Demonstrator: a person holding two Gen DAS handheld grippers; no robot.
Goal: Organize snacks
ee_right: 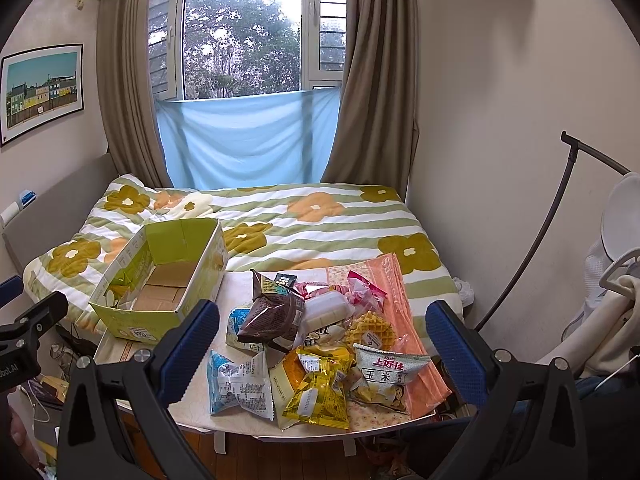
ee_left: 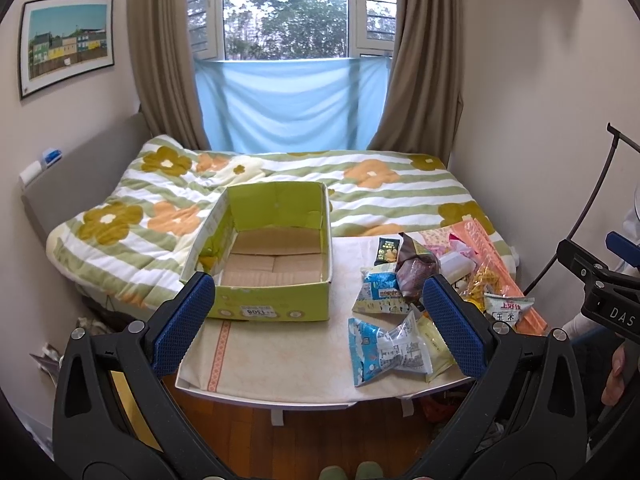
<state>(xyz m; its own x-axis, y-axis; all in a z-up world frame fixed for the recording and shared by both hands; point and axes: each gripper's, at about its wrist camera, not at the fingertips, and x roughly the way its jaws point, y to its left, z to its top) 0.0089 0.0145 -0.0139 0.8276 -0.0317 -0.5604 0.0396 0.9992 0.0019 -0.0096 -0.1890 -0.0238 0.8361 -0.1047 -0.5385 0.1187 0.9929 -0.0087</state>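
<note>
Hovering level, fingers (ee_left: 182,318) spread wide.

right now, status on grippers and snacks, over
Left gripper open, empty. Right gripper open, empty. Green cardboard box holds no snacks; snack packets piled on table beside it. Nothing in the way.

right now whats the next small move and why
Probably lower the right hand-held gripper onto the blue-and-white packet at the pile's near edge: both hand-held grippers are open and holding nothing, and the green box has no snacks in it.
</note>
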